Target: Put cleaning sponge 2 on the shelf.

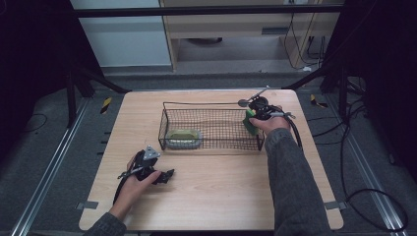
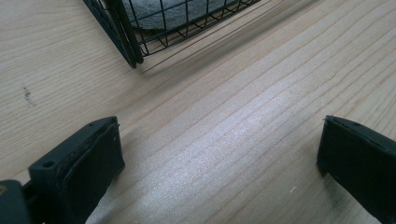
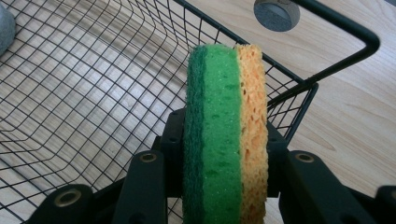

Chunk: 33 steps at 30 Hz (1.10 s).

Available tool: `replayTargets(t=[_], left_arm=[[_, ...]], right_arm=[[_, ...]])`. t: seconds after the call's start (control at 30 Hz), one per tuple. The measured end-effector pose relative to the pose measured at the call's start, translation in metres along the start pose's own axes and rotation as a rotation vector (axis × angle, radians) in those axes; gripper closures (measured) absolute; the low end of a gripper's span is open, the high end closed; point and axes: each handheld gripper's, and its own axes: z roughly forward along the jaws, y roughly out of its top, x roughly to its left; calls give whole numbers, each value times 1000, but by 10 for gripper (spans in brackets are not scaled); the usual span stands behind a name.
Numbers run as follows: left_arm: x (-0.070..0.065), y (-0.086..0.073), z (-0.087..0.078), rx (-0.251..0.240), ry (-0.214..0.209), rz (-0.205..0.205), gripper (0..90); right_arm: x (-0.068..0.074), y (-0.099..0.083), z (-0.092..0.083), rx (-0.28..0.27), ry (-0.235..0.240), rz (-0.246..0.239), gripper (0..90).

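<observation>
Dark floor surrounds the wooden table (image 1: 206,196); the right gripper (image 1: 256,114) holds a sponge (image 1: 251,122) at the wire basket's (image 1: 211,104) right end. Left gripper (image 2: 219,163): jaws spread over bare wood. Right gripper view: sponge (image 3: 226,135) clamped upright above the basket's (image 3: 93,93) mesh.

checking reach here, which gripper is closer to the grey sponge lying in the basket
Left. The left gripper rests on the table just in front of the basket's end where the grey sponge lies; the right gripper holds a green sponge at the opposite end.

My sponge (image 3: 226,135) runs off the bottom edge, below the wire basket (image 3: 93,93); my pads behind it are hidden
</observation>
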Motion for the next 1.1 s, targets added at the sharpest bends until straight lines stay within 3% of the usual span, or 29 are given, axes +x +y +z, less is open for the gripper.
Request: replayTargets(t=[0.63,1.1], left_arm=[[0,0,0,0,0,0,0],[0,0,0,0,-1,1,0]], right_arm=[[3,1,4,13,-4,-11,597],[9,1,-14,-7,-1,-10,553]])
